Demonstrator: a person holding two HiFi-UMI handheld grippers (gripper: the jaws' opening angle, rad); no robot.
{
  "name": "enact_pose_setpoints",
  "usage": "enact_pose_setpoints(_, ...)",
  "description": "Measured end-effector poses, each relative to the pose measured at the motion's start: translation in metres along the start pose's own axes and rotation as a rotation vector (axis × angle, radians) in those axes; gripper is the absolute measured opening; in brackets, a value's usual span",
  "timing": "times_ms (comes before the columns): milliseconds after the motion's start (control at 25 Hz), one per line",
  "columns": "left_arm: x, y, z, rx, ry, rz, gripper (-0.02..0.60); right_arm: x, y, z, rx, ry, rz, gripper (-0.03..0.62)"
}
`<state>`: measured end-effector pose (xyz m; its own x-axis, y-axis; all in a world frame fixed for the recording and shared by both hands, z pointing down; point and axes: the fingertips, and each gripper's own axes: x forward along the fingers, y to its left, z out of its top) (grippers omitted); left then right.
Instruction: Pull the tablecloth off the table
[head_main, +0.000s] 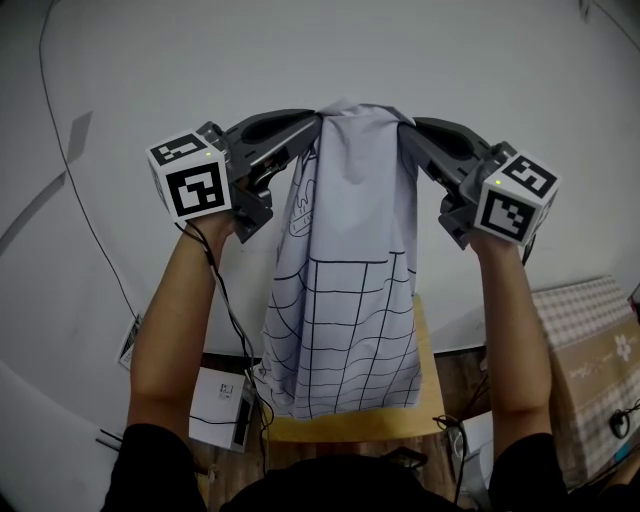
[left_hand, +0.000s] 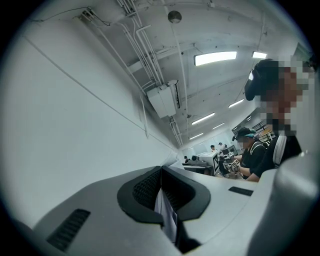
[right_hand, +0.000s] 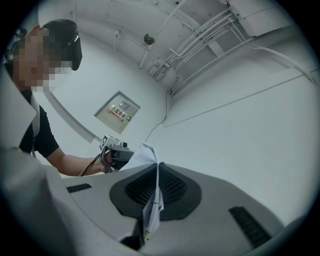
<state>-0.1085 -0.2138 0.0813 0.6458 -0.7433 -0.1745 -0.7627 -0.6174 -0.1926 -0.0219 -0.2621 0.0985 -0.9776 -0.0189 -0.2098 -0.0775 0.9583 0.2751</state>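
Observation:
A pale tablecloth (head_main: 350, 280) with a black grid and line drawings hangs in the air, gathered at the top between both grippers. My left gripper (head_main: 312, 122) is shut on its upper left corner and my right gripper (head_main: 408, 124) is shut on its upper right corner. The cloth's lower edge dangles just above a small wooden table (head_main: 430, 385). In the left gripper view a thin fold of cloth (left_hand: 167, 215) is pinched between the dark pads. The right gripper view shows the cloth (right_hand: 152, 205) clamped the same way, with the other gripper (right_hand: 116, 150) beyond it.
A white wall (head_main: 330, 50) fills the background, with a black cable (head_main: 75, 180) running down it. A white box (head_main: 222, 408) lies on the floor left of the table. A cardboard box with checked cloth (head_main: 590, 340) stands at right. People (left_hand: 252, 150) sit farther off.

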Motion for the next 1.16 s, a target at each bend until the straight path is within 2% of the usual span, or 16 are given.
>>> enact_pose_setpoints(400, -0.0001, -0.0021, 0.0, 0.004, 0.019, -0.035, 0.017, -0.0008, -0.0006, -0.0008, 0.035, -0.024, -0.021, 0.021)
enact_pose_setpoints(960, 0.001, -0.0031, 0.0002, -0.046, 0.003, -0.049, 0.017, -0.0018, 0.0033, 0.0025, 0.024, -0.004, 0.008, 0.021)
enact_pose_setpoints(1160, -0.0004, -0.0021, 0.0048, -0.022, 0.01, -0.031, 0.017, 0.0002, 0.0035, 0.0071, 0.011, 0.001, 0.015, 0.021)
